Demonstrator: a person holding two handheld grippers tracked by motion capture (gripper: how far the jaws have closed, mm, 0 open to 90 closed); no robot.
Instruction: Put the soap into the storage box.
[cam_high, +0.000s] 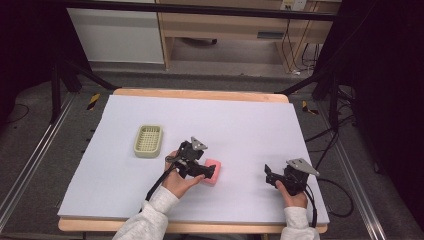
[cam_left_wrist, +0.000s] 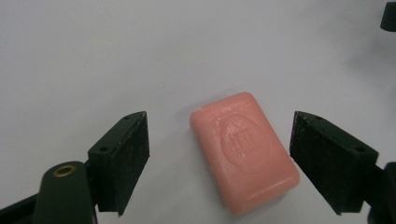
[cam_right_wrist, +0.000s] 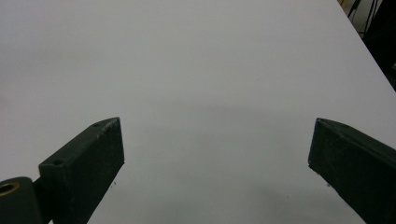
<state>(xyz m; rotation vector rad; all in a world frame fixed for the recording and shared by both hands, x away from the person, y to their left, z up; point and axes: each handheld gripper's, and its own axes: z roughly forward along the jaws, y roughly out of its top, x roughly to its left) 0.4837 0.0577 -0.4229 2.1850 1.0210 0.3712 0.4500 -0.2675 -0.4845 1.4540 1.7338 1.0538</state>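
Left gripper (cam_left_wrist: 219, 158) spread wide, straddling pink soap bar (cam_left_wrist: 244, 150) lying flat on white table cover (cam_high: 250, 120); neither pad touching. Right gripper (cam_right_wrist: 217, 163) also agape, over bare cover. Risk: bar sits skewed, so closing could twist or squirt it out.

Even, soft overhead light falls on the pale table cover (cam_high: 240, 130), while the room around it sinks into near black at both sides of the high view. That view is slightly soft and grainy. In the left gripper view the pink soap bar (cam_left_wrist: 244, 150) between the jaws is sharp enough to show its embossed oval, with a faint shadow beneath it; the cover beyond the fingertips fades to dull grey. In the right gripper view a diffuse shadow lies between the jaws, whose near ends blur.
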